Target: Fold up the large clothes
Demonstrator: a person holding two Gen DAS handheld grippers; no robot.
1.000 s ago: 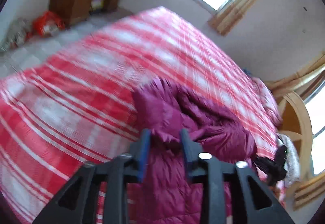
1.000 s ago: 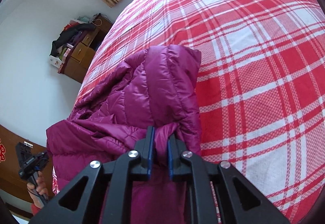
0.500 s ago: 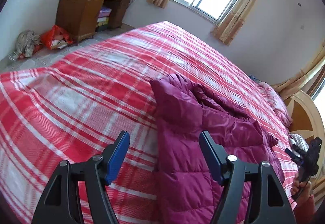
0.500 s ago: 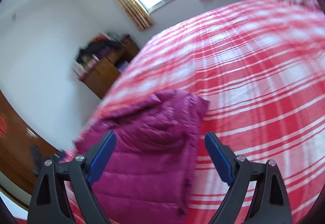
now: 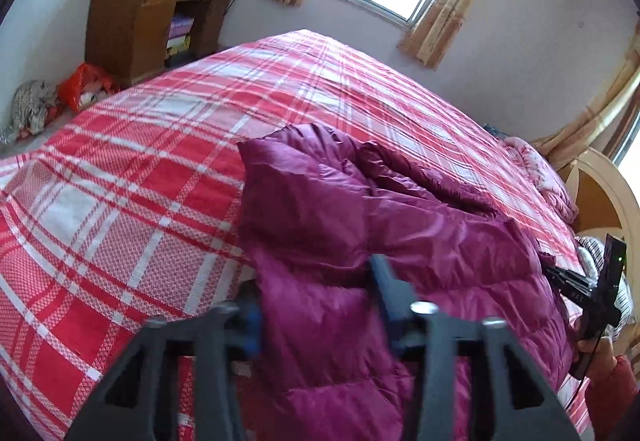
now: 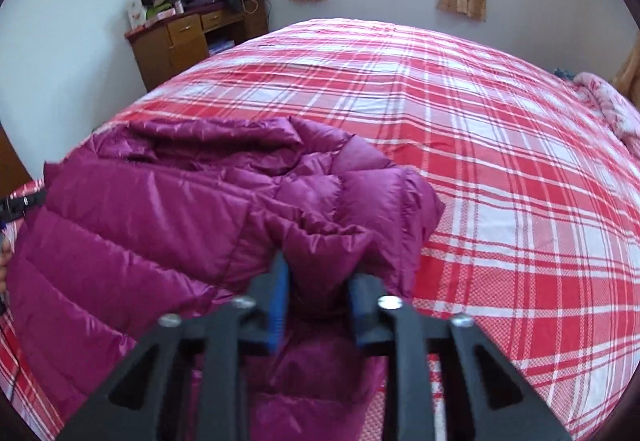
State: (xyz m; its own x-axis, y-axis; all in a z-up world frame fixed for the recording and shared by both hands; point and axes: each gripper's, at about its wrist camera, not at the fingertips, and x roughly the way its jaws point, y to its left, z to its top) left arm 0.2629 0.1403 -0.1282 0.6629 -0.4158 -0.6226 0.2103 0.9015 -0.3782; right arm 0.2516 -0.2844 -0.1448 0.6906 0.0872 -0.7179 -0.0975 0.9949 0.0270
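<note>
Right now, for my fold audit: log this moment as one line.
left gripper: closing on purple jacket | right gripper: closing on jacket fold | jacket: bunched on plaid bed

Both wrist cameras look close down at the jacket (image 5: 360,241) from opposite ends.

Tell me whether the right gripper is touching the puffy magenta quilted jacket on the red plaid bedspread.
Touching. In the right wrist view, the right gripper has just been closing, and a bunched fold of the magenta quilted jacket sits pinched between its blue pads.
</note>
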